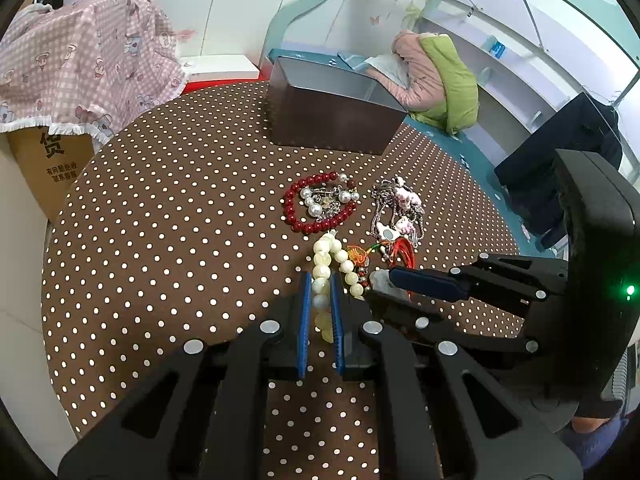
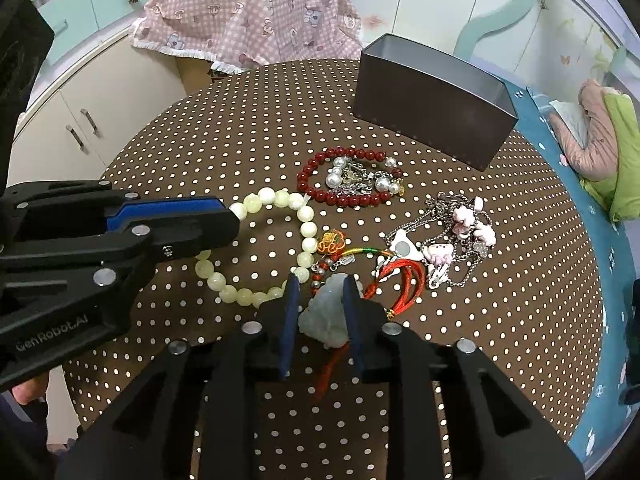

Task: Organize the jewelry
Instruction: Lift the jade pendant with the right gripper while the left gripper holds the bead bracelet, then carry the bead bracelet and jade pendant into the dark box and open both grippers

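A pale cream bead bracelet [image 1: 326, 252] [image 2: 304, 216] lies on the brown polka-dot table [image 1: 160, 240], and my left gripper [image 1: 320, 276] [image 2: 234, 216] is shut on one side of it. A pale jade stone pendant [image 2: 326, 312] [image 1: 379, 278] on a red cord [image 2: 404, 280] sits between the jaws of my right gripper [image 2: 322, 280] [image 1: 380, 286]. Its blue pads stand close beside the stone without clearly pressing it. Beyond these lie a dark red bead bracelet [image 1: 288, 204] [image 2: 340, 199] with pearls and silver chains with pink charms [image 1: 400, 208] [image 2: 460, 232].
An open dark metal tin [image 1: 332, 120] [image 2: 432, 104] stands at the far side of the table. A pink checked cloth [image 1: 80, 64] [image 2: 256, 12] drapes over a cardboard box behind the table. A blue bench [image 2: 560, 160] with pink and green clothing runs along the right.
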